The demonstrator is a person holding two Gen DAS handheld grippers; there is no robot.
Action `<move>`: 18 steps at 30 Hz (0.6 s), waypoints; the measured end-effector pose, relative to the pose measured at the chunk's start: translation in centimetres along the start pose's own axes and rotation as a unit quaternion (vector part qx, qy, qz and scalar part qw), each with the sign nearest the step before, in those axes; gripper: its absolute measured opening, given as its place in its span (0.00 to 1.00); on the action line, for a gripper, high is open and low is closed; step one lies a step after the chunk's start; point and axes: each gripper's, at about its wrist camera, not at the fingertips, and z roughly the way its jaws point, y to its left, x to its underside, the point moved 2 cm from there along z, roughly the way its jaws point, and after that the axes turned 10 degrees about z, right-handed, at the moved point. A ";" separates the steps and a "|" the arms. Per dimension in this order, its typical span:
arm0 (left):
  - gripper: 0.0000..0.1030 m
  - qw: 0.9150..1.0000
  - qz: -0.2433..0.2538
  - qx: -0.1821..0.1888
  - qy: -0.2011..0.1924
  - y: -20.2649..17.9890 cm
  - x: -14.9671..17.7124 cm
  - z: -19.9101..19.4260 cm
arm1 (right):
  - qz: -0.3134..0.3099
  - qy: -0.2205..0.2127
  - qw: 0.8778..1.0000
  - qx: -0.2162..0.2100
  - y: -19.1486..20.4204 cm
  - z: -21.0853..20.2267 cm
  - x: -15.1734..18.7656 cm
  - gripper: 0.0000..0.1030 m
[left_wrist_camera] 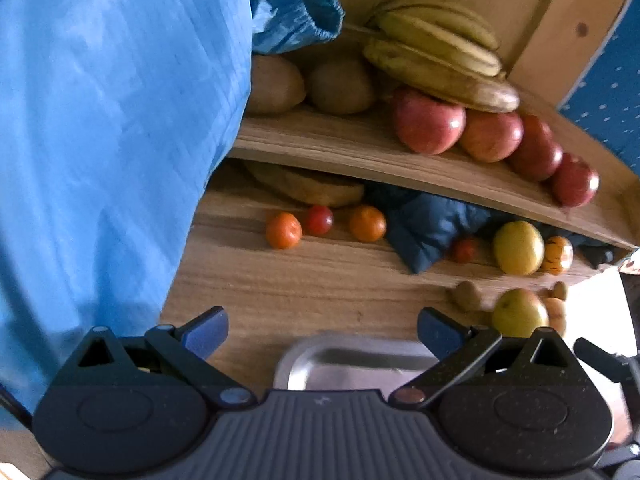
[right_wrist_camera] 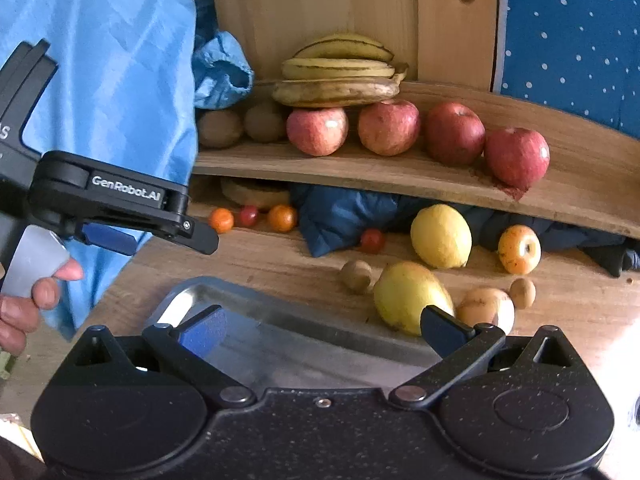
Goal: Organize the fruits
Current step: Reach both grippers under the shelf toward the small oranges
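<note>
Here the right gripper [right_wrist_camera: 320,322] hangs with fingers spread wide and empty over a metal tray [right_wrist_camera: 256,322]; just beyond its right finger lies a smooth yellow-green pear [right_wrist_camera: 404,296] on the tabletop [right_wrist_camera: 280,260]. The left gripper [left_wrist_camera: 322,326] is equally wide, holding nothing.

Four red apples [right_wrist_camera: 416,132] sit in a row on the wooden shelf [right_wrist_camera: 360,172], bananas [right_wrist_camera: 340,72] stacked at their 11 o'clock beside brown kiwis [right_wrist_camera: 240,126]. Below lie a lemon [right_wrist_camera: 440,236], a yellow pear [right_wrist_camera: 408,296] and small tomatoes [right_wrist_camera: 252,218].
</note>
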 end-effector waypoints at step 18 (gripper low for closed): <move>0.96 1.000 -0.011 -0.008 0.019 2.8 -3.5 6.1 | -0.129 0.009 0.991 0.042 3.8 7.7 -3.7 0.92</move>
